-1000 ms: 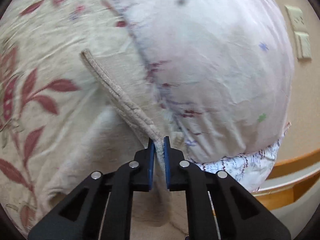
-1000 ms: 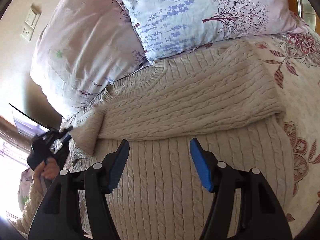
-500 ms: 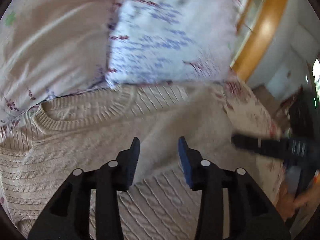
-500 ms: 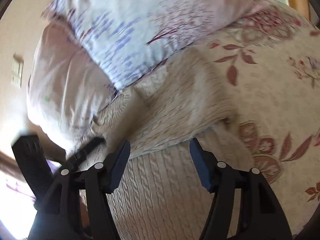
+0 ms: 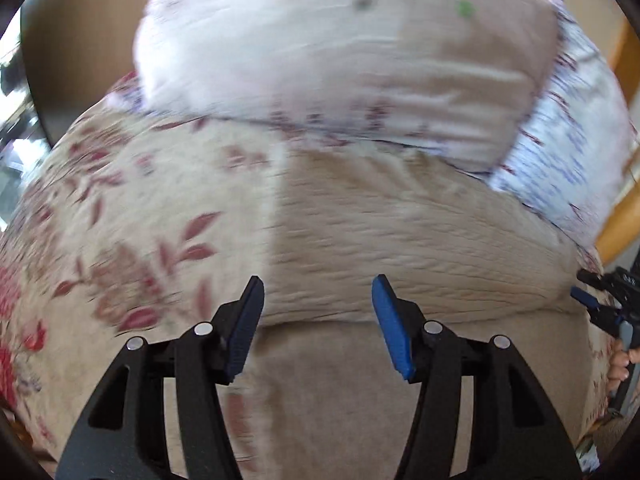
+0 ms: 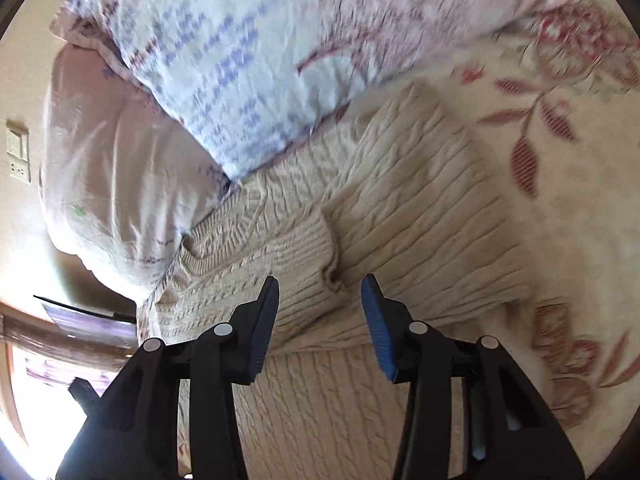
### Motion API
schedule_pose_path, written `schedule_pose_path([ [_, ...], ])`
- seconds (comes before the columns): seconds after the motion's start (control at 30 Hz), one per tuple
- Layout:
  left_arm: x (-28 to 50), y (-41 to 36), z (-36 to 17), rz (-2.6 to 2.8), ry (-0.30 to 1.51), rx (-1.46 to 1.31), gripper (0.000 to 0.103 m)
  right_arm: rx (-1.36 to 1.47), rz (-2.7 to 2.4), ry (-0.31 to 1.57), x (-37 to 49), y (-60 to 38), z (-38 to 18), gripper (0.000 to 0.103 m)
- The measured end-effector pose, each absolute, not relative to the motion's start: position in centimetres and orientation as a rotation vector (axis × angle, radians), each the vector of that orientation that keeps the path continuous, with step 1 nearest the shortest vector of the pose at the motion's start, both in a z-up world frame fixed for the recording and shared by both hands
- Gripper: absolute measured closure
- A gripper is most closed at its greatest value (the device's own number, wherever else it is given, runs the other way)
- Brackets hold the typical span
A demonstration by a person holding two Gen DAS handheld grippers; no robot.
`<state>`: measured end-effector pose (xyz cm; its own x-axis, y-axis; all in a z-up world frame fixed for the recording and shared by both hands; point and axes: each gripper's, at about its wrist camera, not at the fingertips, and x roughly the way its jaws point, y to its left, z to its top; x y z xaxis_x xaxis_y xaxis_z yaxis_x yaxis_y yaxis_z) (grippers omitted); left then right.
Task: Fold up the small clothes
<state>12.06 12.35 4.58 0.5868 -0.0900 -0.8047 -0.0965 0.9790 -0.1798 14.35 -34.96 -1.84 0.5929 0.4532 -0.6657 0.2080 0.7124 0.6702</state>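
Note:
A cream cable-knit sweater [image 6: 420, 216] lies on the flowered bedspread [image 6: 560, 184], with both sleeves folded across its body; one cuff [image 6: 328, 272] lies just ahead of my right gripper. My right gripper [image 6: 320, 292] is open and empty, low over the sweater. In the left wrist view the sweater [image 5: 400, 248] shows blurred. My left gripper [image 5: 318, 296] is open and empty above the sweater's folded edge. The right gripper also shows at the far right of the left wrist view [image 5: 600, 300].
Two pillows lean at the head of the bed: a pale pink one [image 5: 340, 48] [image 6: 120, 184] and a white one with blue and purple print [image 6: 260, 60] [image 5: 568, 160]. A wooden bed frame [image 5: 624, 216] is at the right. A wall socket [image 6: 18, 156] is on the left.
My left gripper let go of the sleeve it held, opened wide and swung over the folded sweater. The right gripper stayed open and shifted toward the sweater's right side.

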Motion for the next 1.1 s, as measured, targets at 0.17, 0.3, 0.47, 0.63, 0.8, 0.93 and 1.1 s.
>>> schedule_pose_path([
  [0.17,11.3,14.8,3.7,0.053,0.973,-0.23,0.047,0.742,0.192,0.958,15.1,-32.9,-2.4,0.091],
  [0.3,11.4,14.5,3.4,0.036,0.979,-0.217,0.046,0.659,0.178,0.823,14.6,-32.0,1.2,0.092],
  [0.47,11.5,13.6,3.2,0.015,0.985,-0.213,0.046,0.596,0.071,0.81,14.2,-32.6,1.8,0.092],
  [0.63,10.9,14.1,3.2,0.01,0.988,-0.209,0.046,0.629,0.023,0.953,14.4,-33.3,-1.9,0.089],
  [0.8,9.0,14.7,3.8,-0.046,0.979,-0.212,0.046,0.661,0.044,0.912,12.5,-35.5,-0.2,0.057],
  [0.93,6.7,15.2,4.1,-0.119,0.976,-0.232,0.046,0.657,0.094,0.901,9.0,-38.5,0.3,0.05],
  [1.1,3.6,15.5,3.5,-0.179,1.007,-0.276,0.037,0.725,0.129,0.946,3.9,-42.5,-1.7,0.05],
])
